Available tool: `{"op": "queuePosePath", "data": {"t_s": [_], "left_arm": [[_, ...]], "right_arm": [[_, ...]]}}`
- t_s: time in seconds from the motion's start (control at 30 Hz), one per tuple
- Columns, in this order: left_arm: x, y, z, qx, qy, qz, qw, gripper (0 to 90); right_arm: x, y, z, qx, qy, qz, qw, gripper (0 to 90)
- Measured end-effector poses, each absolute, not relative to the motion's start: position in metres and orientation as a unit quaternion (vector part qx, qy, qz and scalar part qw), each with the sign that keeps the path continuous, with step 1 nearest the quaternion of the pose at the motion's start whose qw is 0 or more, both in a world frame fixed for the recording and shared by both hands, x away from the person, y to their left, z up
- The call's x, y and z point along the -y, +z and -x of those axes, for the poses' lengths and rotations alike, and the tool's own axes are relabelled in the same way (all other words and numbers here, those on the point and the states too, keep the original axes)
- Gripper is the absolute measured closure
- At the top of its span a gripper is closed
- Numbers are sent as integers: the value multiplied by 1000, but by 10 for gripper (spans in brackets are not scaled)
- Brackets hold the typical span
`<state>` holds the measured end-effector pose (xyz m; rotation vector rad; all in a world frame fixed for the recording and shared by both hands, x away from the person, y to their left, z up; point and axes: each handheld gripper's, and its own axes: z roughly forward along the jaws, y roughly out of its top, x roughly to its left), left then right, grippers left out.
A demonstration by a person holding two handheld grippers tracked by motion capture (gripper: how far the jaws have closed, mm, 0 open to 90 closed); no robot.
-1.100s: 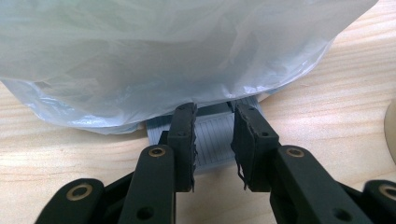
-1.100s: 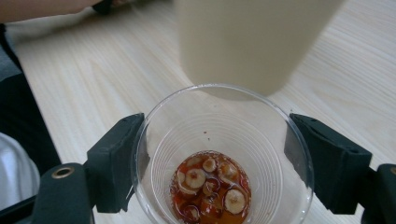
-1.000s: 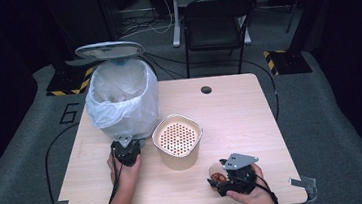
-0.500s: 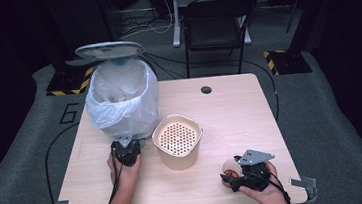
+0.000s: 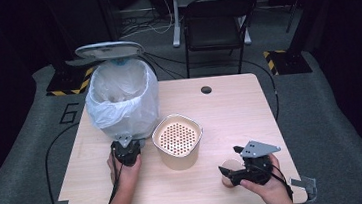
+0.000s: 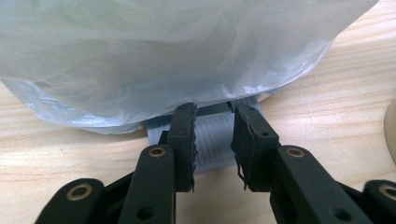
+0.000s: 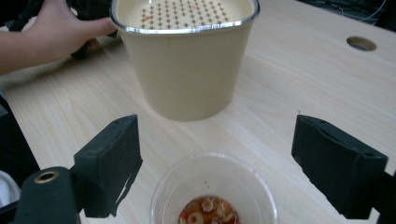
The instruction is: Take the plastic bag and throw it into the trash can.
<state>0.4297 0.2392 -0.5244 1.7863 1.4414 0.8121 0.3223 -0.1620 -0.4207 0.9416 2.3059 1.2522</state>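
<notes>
A clear plastic cup (image 7: 212, 186) with food scraps at its bottom stands on the table near the front right. My right gripper (image 7: 215, 135) hovers over the cup (image 5: 230, 176) with its jaws spread wide on either side. The jaws have just been opening, and the pads are clear of the cup. A beige container (image 5: 177, 140) with a perforated insert sits at the table's middle. My left gripper (image 5: 126, 150) rests on the grey pedal (image 6: 212, 135) of the bagged bin (image 5: 121, 100), its jaws close together. The bin's lid (image 5: 108, 49) stands raised.
The bin's white bag (image 6: 163, 56) bulges just above the left jaws. A round cable hole (image 5: 206, 89) lies at the table's far side. A black chair (image 5: 216, 23) stands beyond the table. Cables trail off the left edge.
My right gripper and the cup have shifted to the right along the table's front, and the gripper has lifted slightly. The left hand has stayed on the pedal.
</notes>
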Motion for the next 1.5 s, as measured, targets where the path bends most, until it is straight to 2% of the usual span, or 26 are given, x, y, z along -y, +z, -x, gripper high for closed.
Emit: {"op": "queuePosePath", "data": {"t_s": [0.07, 0.23, 0.4, 0.53, 0.73, 1.0, 1.13, 1.37, 1.5], "left_arm": [[-239, -524, -430, -555, 313, -688, 346, 693], [-239, -524, -430, -555, 313, -688, 346, 693], [-239, -524, -430, -555, 313, -689, 346, 693], [-239, -524, -430, -555, 313, -688, 346, 693], [-239, -524, -430, -555, 313, -688, 346, 693], [-239, -524, -430, -556, 313, -688, 346, 693], [-239, -524, -430, -556, 313, -688, 346, 693], [-239, -524, -430, -556, 313, -688, 346, 693], [-239, -525, -430, -555, 313, -688, 347, 693]], "right_arm": [[161, -417, -325, -815, 443, -328, 178, 179], [153, -396, -352, -816, 447, -302, 206, 329], [142, -389, -375, -815, 450, -306, 198, 383], [126, -391, -407, -818, 448, -324, 160, 460], [109, -398, -436, -829, 430, -324, 149, 519], [97, -408, -453, -842, 406, -328, 139, 615], [93, -411, -457, -839, 410, -335, 129, 699], [85, -412, -464, -846, 396, -332, 133, 763], [87, -412, -465, -846, 397, -331, 130, 771]]}}
